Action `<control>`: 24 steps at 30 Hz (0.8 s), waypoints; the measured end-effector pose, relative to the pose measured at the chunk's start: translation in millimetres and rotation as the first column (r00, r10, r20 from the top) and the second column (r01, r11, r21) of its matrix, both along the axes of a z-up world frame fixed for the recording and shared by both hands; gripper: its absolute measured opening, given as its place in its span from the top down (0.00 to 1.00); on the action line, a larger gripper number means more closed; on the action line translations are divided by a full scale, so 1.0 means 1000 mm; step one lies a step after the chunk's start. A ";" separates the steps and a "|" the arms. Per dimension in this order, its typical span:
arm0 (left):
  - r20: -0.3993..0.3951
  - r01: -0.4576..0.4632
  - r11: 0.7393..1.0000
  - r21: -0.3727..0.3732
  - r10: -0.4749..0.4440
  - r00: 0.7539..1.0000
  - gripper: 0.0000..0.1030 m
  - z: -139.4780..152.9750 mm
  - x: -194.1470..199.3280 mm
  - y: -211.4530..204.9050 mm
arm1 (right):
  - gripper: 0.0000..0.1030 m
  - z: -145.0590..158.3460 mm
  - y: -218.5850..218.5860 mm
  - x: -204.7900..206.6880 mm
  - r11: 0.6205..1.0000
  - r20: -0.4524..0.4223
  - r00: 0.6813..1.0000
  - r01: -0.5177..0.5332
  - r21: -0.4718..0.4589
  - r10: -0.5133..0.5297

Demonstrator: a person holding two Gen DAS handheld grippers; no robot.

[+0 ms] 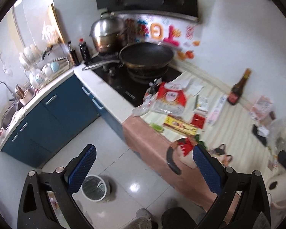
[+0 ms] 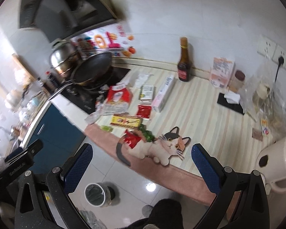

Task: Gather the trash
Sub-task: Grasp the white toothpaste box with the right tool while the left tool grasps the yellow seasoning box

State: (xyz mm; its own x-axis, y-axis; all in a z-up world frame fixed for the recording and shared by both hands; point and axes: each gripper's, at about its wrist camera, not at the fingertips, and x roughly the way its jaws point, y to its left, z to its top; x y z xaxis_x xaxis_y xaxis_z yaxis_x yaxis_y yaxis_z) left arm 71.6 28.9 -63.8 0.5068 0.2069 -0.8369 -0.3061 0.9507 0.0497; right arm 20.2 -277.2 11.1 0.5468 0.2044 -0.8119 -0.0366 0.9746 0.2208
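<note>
Striped counter (image 2: 200, 103) bears wrappers (image 2: 132, 140) ahead of both spread, empty tongs (image 2: 142, 164).

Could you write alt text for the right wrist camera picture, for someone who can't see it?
An open two-finger gripper with blue pads hangs empty over a striped kitchen counter littered with wrappers and packets, beside a cat-shaped mat. A brown sauce bottle stands by the wall, a wok sits on the stove, and a lined bin waits on the floor.
</note>
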 end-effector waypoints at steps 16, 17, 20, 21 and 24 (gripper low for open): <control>-0.510 -0.342 0.920 -0.190 0.205 0.836 0.00 -0.216 0.196 0.024 | 0.15 -0.194 -0.005 0.285 0.989 -0.210 0.970 0.098 -0.114 -0.120; -0.535 -0.369 0.906 -0.208 0.210 0.818 0.00 -0.227 0.202 0.024 | 0.16 -0.208 -0.001 0.301 0.988 -0.229 0.967 0.088 -0.126 -0.115; -0.601 -0.443 0.853 -0.275 0.207 0.772 0.00 -0.255 0.217 0.024 | 0.24 -0.247 0.010 0.338 0.985 -0.287 0.951 0.071 -0.155 -0.114; -0.622 -0.476 0.826 -0.304 0.206 0.755 0.00 -0.263 0.218 0.024 | 0.25 -0.261 0.011 0.349 0.987 -0.317 0.942 0.071 -0.144 -0.114; -0.654 -0.543 0.747 -0.384 0.194 0.731 0.02 -0.277 0.224 0.025 | 0.38 -0.292 0.015 0.371 0.987 -0.369 0.924 0.050 -0.152 -0.103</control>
State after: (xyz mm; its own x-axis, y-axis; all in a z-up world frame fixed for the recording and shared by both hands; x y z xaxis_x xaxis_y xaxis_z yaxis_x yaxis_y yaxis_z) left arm 295.4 53.5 -340.6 -0.0881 -0.2790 -0.9562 -0.7190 0.6822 -0.1327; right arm 391.1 -262.2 -280.7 0.2064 0.0464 -0.9774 0.0986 0.9928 0.0679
